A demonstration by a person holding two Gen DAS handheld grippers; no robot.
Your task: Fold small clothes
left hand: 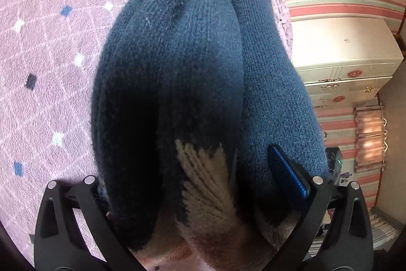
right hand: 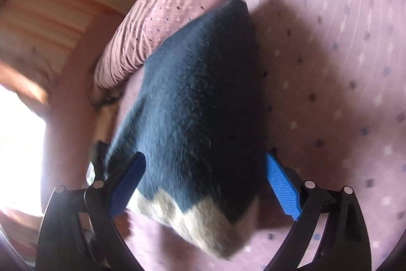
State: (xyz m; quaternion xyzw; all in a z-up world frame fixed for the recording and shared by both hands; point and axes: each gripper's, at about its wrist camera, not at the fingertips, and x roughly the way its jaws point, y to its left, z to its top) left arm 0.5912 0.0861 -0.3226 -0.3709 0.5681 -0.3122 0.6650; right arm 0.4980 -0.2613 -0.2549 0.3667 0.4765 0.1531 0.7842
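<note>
Starting on our left, the left claw has its jaws spread wide with the sweater bunched between them; whether the pads actually pinch the knit, we cannot tell. The navy sweater runs lengthwise straight ahead from this claw onto the blanket, a sleeve alongside to the right. Moving right, the right claw is also spread, its blue pads flanking the sweater's beige hem without closing on it. The long axis lies forward of both claws, so either seems equally near.
</note>
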